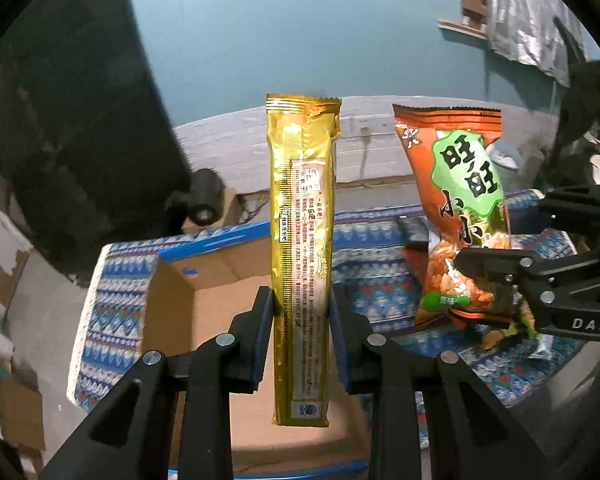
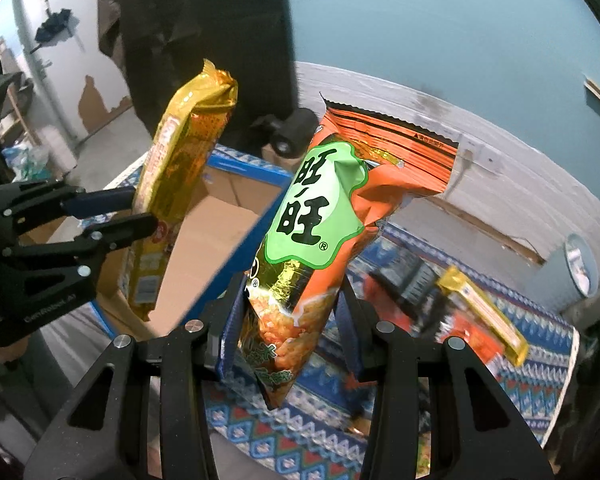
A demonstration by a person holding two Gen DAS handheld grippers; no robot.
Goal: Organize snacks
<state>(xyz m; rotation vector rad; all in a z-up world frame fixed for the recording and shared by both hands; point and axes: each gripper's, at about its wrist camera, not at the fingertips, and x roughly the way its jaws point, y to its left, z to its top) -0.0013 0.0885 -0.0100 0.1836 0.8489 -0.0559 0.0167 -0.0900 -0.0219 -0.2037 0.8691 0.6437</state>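
Observation:
My left gripper (image 1: 301,308) is shut on a long gold snack packet (image 1: 302,216) and holds it upright above an open cardboard box (image 1: 216,280). My right gripper (image 2: 290,312) is shut on an orange snack bag with a green label (image 2: 340,216), held upright to the right of the box. The right gripper (image 1: 496,280) with the orange bag (image 1: 460,200) shows at the right of the left wrist view. The left gripper (image 2: 140,216) with the gold packet (image 2: 180,168) shows at the left of the right wrist view, over the box (image 2: 220,224).
The box stands on a table with a blue patterned cloth (image 2: 300,432). Another gold packet (image 2: 480,312) and dark and orange packets (image 2: 412,280) lie on the cloth to the right. A small black camera (image 1: 204,196) stands behind the box. A blue wall is behind.

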